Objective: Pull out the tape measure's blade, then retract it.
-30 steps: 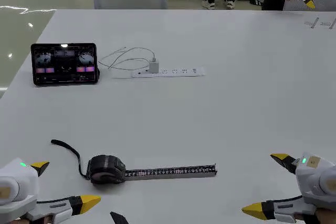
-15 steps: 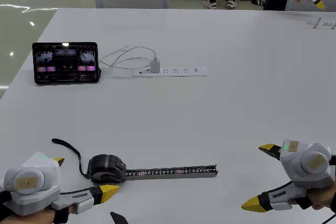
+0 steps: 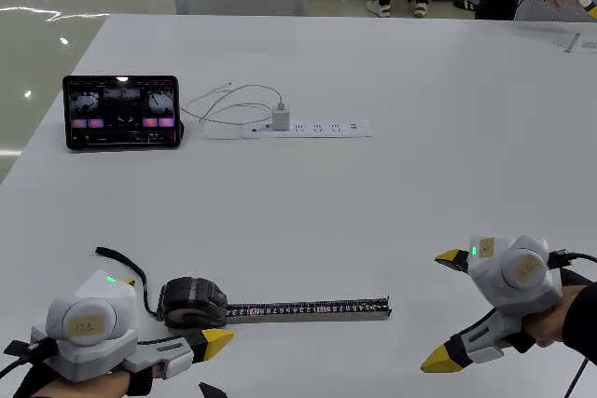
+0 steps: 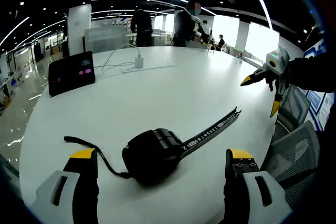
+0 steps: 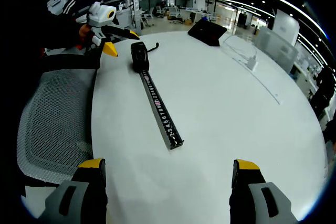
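Lying flat on the white table (image 3: 392, 184), the tape measure (image 3: 191, 302) has its black case near the front edge and its blade (image 3: 312, 308) drawn out to the right, with the wrist strap (image 3: 126, 263) trailing off to the left. By that layout the pull-out half of the task looks done, and the retraction is what remains. The left gripper (image 5: 122, 42) sits just beside the case with its jaws spread wide. In the left gripper view the case lies ahead between the two yellow tips, touched by neither. The right gripper (image 3: 442, 308) is off to the right of the blade's hooked end, apart from it, jaws likewise released and gripping nothing. Its own view looks straight down the length of the blade toward the case. Since the blade lies extended with nothing gripping it, the lock is probably engaged, so retracting likely calls for steadying the case and releasing that lock.
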The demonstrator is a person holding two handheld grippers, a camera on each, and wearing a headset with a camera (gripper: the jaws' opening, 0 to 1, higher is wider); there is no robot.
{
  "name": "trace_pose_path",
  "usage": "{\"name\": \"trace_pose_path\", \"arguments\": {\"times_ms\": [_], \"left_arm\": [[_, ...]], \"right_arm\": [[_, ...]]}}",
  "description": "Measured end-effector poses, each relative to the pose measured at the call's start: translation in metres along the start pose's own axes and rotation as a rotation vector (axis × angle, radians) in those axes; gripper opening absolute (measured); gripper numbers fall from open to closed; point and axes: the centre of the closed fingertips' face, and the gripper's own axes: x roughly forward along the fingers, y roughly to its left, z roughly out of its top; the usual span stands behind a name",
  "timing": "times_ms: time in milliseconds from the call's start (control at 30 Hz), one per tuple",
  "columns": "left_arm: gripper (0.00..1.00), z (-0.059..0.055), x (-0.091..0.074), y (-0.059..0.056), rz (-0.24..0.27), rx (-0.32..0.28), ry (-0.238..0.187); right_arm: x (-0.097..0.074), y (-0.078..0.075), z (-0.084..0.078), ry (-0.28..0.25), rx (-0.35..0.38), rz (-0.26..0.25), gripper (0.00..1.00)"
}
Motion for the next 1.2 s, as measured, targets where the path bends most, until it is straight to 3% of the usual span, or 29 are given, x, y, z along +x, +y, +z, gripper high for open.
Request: {"name": "trace_pose_path", "arguments": {"times_ms": [133, 467, 767, 933, 1200], "left_arm": [[0.99, 0.001, 0.003, 0.003, 0.025, -0.007, -0.002], [0.99, 0.003, 0.006, 0.010, 0.099, -0.087, -0.033], [0.99, 0.001, 0.014, 0.008, 0.130, -0.052, -0.042], [0.99, 0.006, 0.016, 0.011, 0.154, -0.080, -0.074], [0.99, 0.002, 0.021, 0.014, 0.178, -0.108, -0.090]], "right_arm": [[0.004, -0.004, 0.005, 0.018, -0.035, 0.019, 0.99], [0.019, -0.012, 0.011, 0.055, -0.111, 0.072, 0.97], [0.037, -0.016, 0.005, 0.104, -0.170, 0.115, 0.94], [0.045, -0.017, 0.001, 0.126, -0.182, 0.133, 0.89], [0.057, -0.020, -0.001, 0.140, -0.224, 0.154, 0.70]]}}
